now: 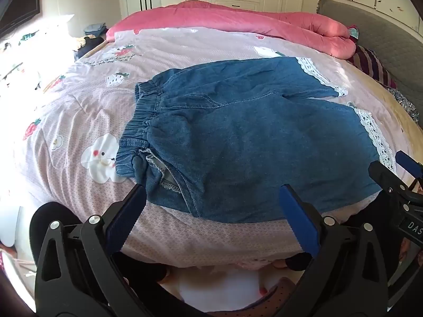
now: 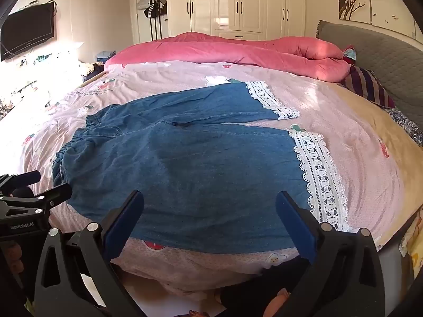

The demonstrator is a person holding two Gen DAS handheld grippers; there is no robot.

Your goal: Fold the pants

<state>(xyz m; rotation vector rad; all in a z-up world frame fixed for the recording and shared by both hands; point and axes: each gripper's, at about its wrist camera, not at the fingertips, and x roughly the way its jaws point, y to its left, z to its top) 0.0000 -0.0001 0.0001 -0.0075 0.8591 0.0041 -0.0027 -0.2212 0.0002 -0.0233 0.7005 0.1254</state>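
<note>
Blue denim pants [image 1: 251, 142] with white lace hems [image 1: 375, 137] lie spread flat on the pink patterned bedsheet [image 1: 79, 111], elastic waistband [image 1: 137, 121] to the left and both legs running right. My left gripper [image 1: 211, 192] hovers open above the near edge of the pants by the waist end, nothing between its blue pads [image 1: 296, 211]. My right gripper [image 2: 208, 198] is open too, over the near leg of the pants [image 2: 198, 169], close to the lace hem [image 2: 320, 182]. Each gripper shows at the edge of the other's view.
A rolled pink quilt [image 2: 238, 52] lies along the far side of the bed, with a striped pillow [image 2: 367, 84] and grey headboard [image 2: 383, 52] at the right. A wall television [image 2: 26, 37] and white wardrobe [image 2: 238, 2] stand beyond. The bed's near edge drops to the floor below me.
</note>
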